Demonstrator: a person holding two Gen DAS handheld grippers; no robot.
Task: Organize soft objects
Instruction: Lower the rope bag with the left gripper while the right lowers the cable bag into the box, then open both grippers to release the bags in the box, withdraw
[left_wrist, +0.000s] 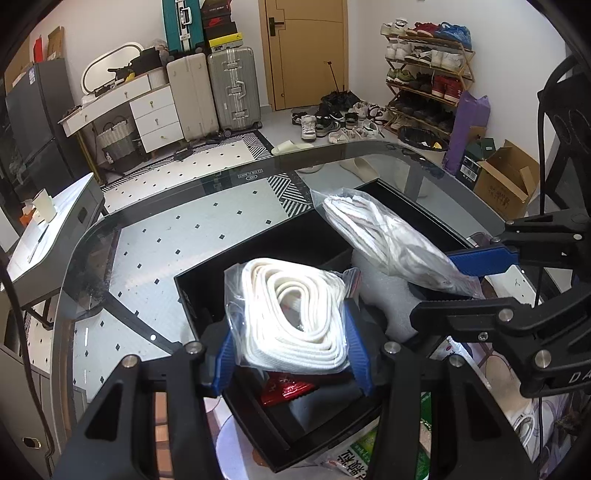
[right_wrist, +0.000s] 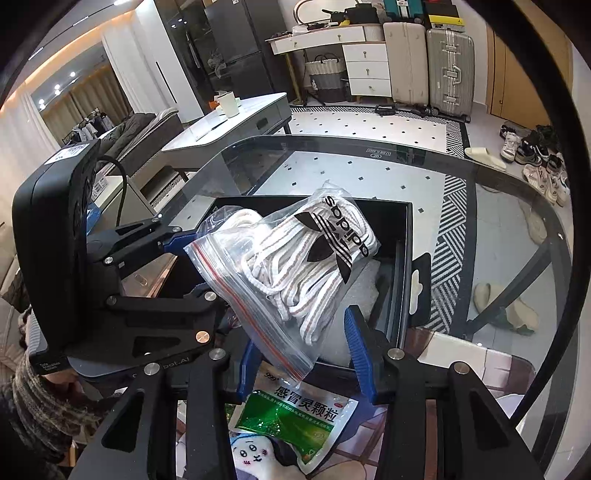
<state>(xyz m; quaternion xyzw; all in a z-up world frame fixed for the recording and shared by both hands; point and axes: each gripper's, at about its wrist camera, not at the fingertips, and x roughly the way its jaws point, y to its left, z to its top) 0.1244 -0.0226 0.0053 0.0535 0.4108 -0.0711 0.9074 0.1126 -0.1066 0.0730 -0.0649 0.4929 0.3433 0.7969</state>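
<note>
L gripper clamps strap bag | R gripper clamps lace bag | both directly over box

Black left gripper, right gripper: blue pads (ribbed), silver screws.
</note>
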